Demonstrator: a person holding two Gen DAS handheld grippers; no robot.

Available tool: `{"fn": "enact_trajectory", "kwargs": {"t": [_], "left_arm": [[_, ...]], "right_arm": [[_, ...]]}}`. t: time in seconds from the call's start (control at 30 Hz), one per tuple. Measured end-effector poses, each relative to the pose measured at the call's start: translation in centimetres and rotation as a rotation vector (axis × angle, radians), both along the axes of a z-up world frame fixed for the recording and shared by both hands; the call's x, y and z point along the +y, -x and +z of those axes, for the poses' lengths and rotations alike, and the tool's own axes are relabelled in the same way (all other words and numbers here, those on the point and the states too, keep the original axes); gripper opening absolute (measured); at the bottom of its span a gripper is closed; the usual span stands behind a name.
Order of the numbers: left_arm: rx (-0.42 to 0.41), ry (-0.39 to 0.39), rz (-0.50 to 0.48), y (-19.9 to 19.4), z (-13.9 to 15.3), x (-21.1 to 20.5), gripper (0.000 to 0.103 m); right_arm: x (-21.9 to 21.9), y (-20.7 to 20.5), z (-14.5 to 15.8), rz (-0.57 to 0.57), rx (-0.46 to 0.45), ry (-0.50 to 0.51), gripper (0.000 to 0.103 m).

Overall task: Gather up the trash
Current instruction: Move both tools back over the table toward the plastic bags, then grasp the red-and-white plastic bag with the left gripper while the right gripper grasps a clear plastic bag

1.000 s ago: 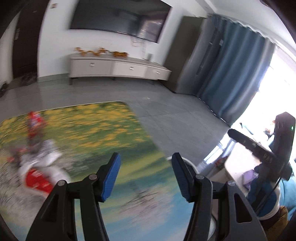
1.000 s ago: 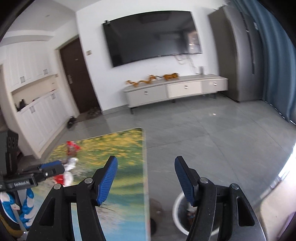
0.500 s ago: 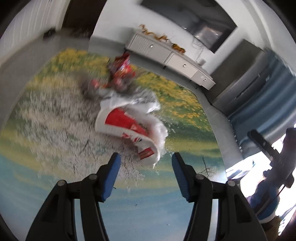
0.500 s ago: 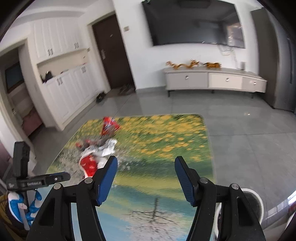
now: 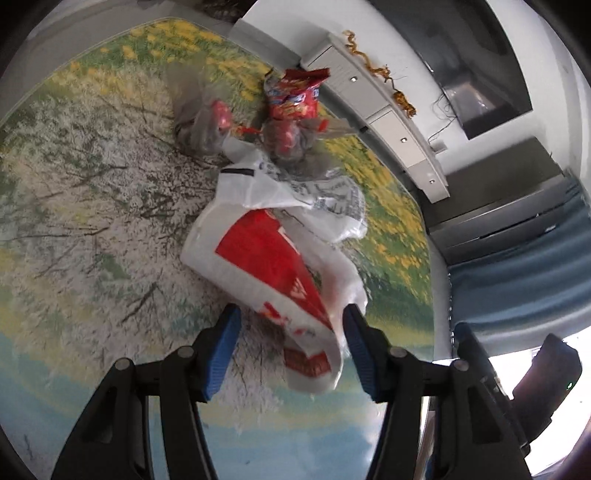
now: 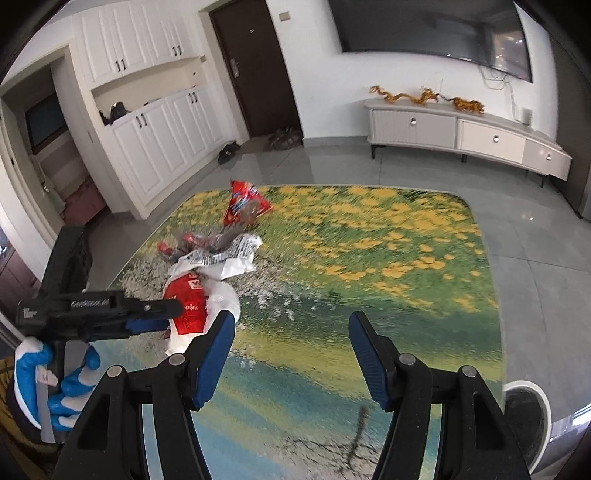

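Note:
A pile of trash lies on a table printed with a landscape picture [image 5: 74, 206]. Nearest is a white and red plastic bag [image 5: 266, 266], also in the right wrist view [image 6: 192, 299]. Behind it lie a white printed wrapper [image 5: 325, 199], crumpled clear wrappers with red bits [image 5: 210, 122] and a red snack packet [image 5: 295, 96], which also shows in the right wrist view [image 6: 243, 203]. My left gripper [image 5: 291, 354] is open, its jaws on either side of the bag's near end. My right gripper [image 6: 291, 358] is open and empty above the table, right of the pile.
A white round bin [image 6: 528, 417] stands on the floor at the table's right edge. The person's blue-gloved hand [image 6: 37, 384] holds the left gripper [image 6: 99, 310]. A low white cabinet [image 6: 461, 133] and a wall TV [image 6: 432, 33] are beyond the grey tiled floor.
My left gripper swung from the room towards the pile and moved in until its open jaws stand around the bag's end. My right gripper turned left towards the table.

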State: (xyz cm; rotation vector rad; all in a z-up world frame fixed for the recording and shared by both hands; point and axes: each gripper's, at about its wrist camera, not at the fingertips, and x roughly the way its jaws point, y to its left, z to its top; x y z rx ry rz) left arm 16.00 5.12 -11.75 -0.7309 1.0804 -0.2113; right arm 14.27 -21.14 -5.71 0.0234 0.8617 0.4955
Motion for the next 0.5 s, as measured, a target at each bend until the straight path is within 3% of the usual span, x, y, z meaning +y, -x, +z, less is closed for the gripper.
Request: {"fn": "enact_trajectory", "kwargs": {"t": [0.1,0.17,0.3,0.5], "left_arm": [[0.017,0.009,0.015,-0.7,-0.3,0.5,0.040],[0.022,0.056,0.023,-0.9,-0.8,1.1,0.035],[0.004,0.107,0.009,-0.3,-1.3,2.1,0.023],[0.008,0.134,-0.014,1.3,-1.2,3.5,0.021]], "right_arm": [[1.6,-0.8,-1.0,0.041,0.028,-0.003,0.062],[3.0,-1.5,-1.9,0.076,0.049,-0.010,0.061],[5.4,-2.8,-3.6,0.136,0.099,-0.025,0.052],[9.0,-4.2,-5.6,0.196,0.150,-0.018,0.042]]}}
